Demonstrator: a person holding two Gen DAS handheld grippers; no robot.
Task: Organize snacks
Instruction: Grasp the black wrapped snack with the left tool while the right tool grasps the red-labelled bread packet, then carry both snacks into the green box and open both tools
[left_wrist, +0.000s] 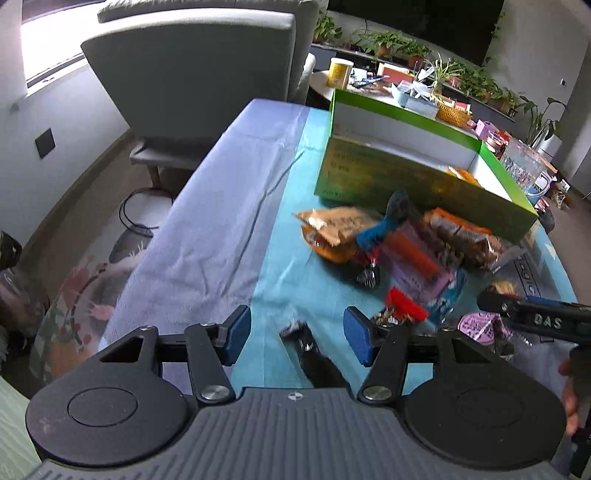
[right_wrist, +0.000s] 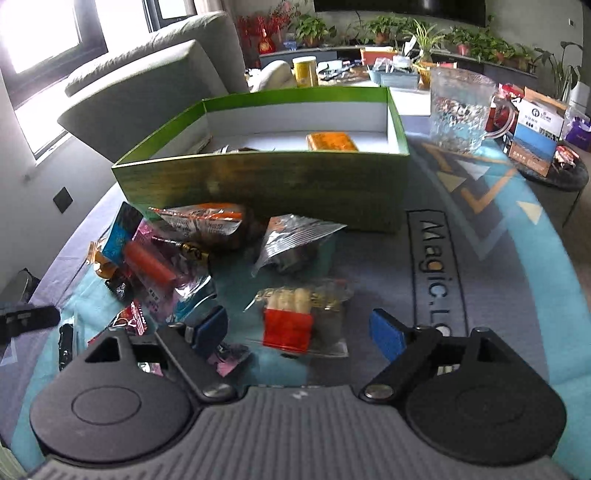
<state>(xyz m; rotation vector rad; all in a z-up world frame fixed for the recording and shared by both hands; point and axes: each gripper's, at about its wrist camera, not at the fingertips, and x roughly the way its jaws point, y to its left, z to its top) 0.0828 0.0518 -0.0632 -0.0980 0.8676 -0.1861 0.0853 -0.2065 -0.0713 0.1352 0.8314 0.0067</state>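
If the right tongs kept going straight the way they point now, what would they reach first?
Most likely the clear snack packet with the red label, lying on the mat between and just ahead of the open right tongs. The silver foil packet and green box lie farther along; depth is uncertain.

One open green cardboard box (right_wrist: 266, 184) with white inner walls stands on the table, with one orange packet (right_wrist: 331, 141) inside. One clear textured glass mug (right_wrist: 461, 110) stands beside it. In front lie roughly a dozen loose snack packets, overlapping too much to count exactly, among them one red-and-clear packet (right_wrist: 295, 321) and one silver foil pouch (right_wrist: 291, 240).
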